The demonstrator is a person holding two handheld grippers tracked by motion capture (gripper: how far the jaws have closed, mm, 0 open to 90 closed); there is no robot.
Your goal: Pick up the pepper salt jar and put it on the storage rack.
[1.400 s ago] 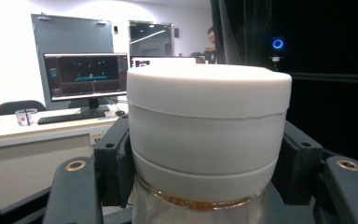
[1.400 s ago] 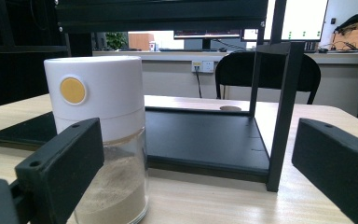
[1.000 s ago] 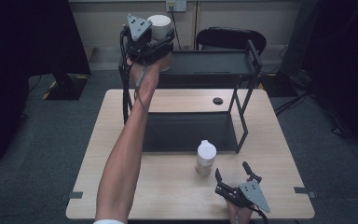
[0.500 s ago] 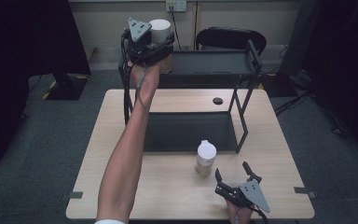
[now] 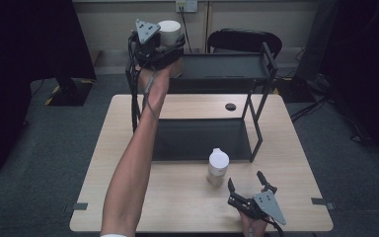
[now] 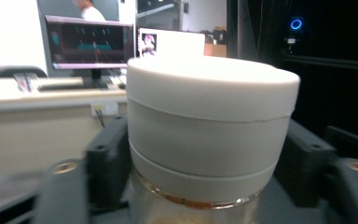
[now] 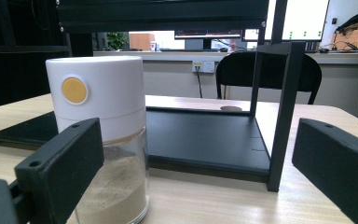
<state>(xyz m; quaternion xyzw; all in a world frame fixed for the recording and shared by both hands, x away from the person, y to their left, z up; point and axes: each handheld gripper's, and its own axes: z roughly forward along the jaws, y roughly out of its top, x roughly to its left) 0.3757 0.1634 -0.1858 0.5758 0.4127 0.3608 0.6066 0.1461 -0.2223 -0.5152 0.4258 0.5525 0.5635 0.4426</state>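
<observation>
Left gripper (image 5: 159, 47) jaws clamp the white-lidded jar (image 6: 212, 126) between them above the shelf (image 5: 227, 66); right gripper (image 5: 249, 190) jaws spread, holding nothing, near the tabletop's (image 5: 177, 202) near edge.

White-lidded jar (image 5: 169, 33) held at shelf top; second jar (image 5: 217, 167) on table.

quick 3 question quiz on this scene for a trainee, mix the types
1. True or false: the left gripper is shut on a white-lidded jar.
2. Where does the other jar stand? A) on the shelf's top tier B) on the table, in front of the shelf C) on the chair
3. Fill in: the right gripper has its jaws ____.

Key: 1 true; 2 B; 3 open
</observation>
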